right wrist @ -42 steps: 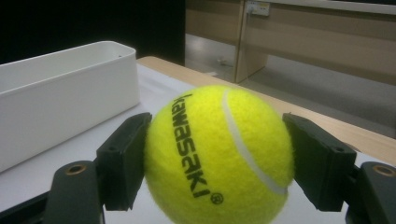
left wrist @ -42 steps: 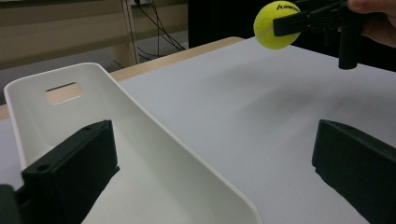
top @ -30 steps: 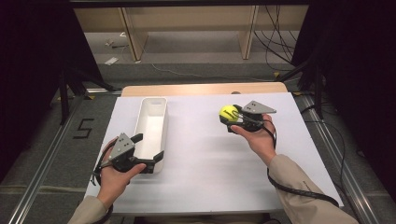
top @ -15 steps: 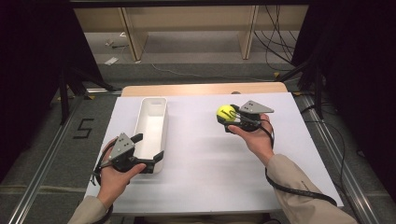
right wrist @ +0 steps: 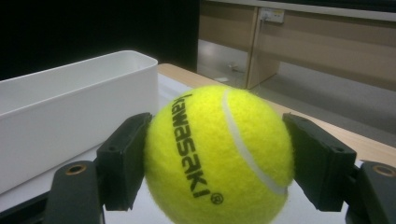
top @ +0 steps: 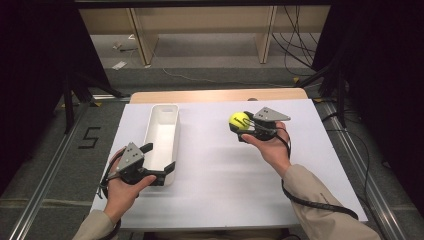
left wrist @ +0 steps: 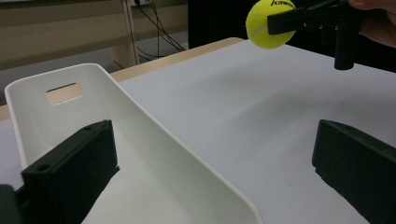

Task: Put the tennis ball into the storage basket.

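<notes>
White sheeting covers the table [top: 220,175], and on its left part stands a long white plastic bin [top: 162,137] with nothing in it, a handle slot cut in its end wall. At the bin's near end the left gripper [top: 159,162] has its jaws spread wide apart, straddling the bin's right wall. Held above the table's right part, well apart from the bin, the right gripper [top: 241,129] is clamped on a bright yellow tennis ball [right wrist: 219,156] with a white seam and black "Kawasaki" lettering.

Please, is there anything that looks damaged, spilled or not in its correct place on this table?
Nothing stands out. The white bin sits flat and looks intact, the left tool open astride its near wall. The right tool grips the tennis ball cleanly. The table shows no spill.
</notes>
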Available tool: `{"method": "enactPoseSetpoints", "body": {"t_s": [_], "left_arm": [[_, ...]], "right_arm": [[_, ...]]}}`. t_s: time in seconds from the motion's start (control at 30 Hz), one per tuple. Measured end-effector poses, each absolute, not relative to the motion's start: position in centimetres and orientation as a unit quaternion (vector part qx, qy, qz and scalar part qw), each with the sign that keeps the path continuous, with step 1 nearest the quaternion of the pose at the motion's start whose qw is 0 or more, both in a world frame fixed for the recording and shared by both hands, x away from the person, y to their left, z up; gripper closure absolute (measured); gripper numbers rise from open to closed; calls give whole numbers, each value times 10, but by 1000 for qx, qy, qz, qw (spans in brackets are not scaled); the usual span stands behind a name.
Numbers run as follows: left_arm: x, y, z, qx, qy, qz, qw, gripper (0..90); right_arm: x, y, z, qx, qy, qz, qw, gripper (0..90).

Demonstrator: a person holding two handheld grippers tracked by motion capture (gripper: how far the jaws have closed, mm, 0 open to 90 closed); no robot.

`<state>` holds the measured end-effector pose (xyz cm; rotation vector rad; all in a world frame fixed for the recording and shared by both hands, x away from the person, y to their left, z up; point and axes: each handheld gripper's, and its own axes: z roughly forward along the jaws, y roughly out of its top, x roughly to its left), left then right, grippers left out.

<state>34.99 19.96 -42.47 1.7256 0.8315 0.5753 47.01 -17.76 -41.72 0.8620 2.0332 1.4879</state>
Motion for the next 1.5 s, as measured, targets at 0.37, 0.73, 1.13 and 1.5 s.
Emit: {"method": "enactPoseSetpoints", "body": {"t_s": [0.37,0.73,1.13,1.5], "left_arm": [[350,200,-425,727,349,241,540,0],[350,199,-425,727,350,241,540,0],[350,200,-425,727,349,241,540,0],[350,200,-425,727,349,241,541,0]], "right_arm": [[470,-171,-417,310,742,546,234,276],[470,-166,-416,307,744,547,231,277],[470,-159,-415,303,745,550,227,277],[471,-155,-414,300,744,552,227,276]]}}
